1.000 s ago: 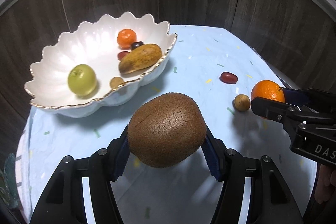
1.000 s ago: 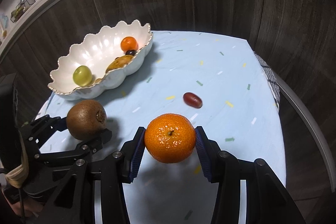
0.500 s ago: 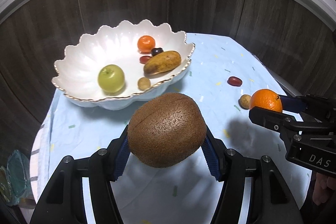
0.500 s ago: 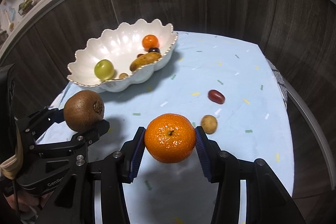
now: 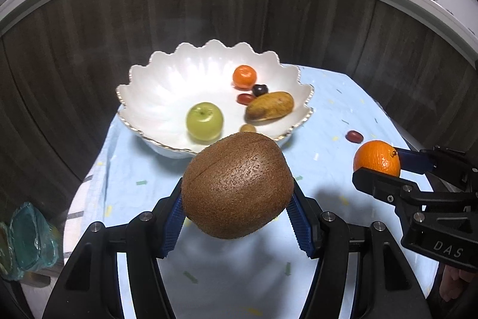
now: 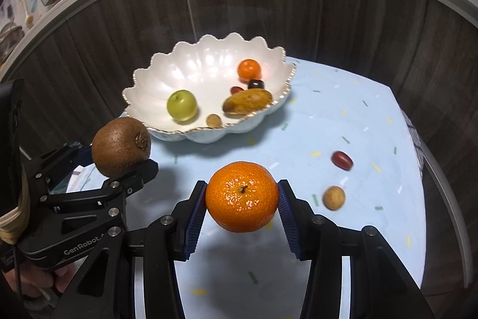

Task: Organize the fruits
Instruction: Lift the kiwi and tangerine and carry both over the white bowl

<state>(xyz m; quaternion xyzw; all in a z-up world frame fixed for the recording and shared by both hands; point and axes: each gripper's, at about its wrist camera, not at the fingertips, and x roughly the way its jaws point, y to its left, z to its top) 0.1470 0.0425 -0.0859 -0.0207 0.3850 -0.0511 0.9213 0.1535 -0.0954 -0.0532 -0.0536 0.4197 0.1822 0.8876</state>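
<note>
My left gripper (image 5: 237, 199) is shut on a brown kiwi (image 5: 237, 184), held above the table just in front of the white scalloped bowl (image 5: 155, 79). My right gripper (image 6: 242, 198) is shut on an orange mandarin (image 6: 242, 196), to the right of the kiwi (image 6: 121, 145). In the left wrist view the mandarin (image 5: 377, 160) shows at the right. The bowl (image 6: 179, 56) holds a green apple (image 6: 181, 105), a small mandarin (image 6: 249, 69), a yellow-brown oblong fruit (image 6: 247, 105), a dark grape, a red fruit and a small tan fruit.
On the light blue tablecloth (image 6: 343, 115) lie a red oblong fruit (image 6: 341, 160) and a small tan round fruit (image 6: 333, 197), both to the right. Dark wood cabinet fronts curve behind the table. A teal plastic container (image 5: 27, 241) sits low at the left.
Both grippers have lifted and drawn back with their fruit, so the bowl now sits farther off and more central. The grips have not changed.
</note>
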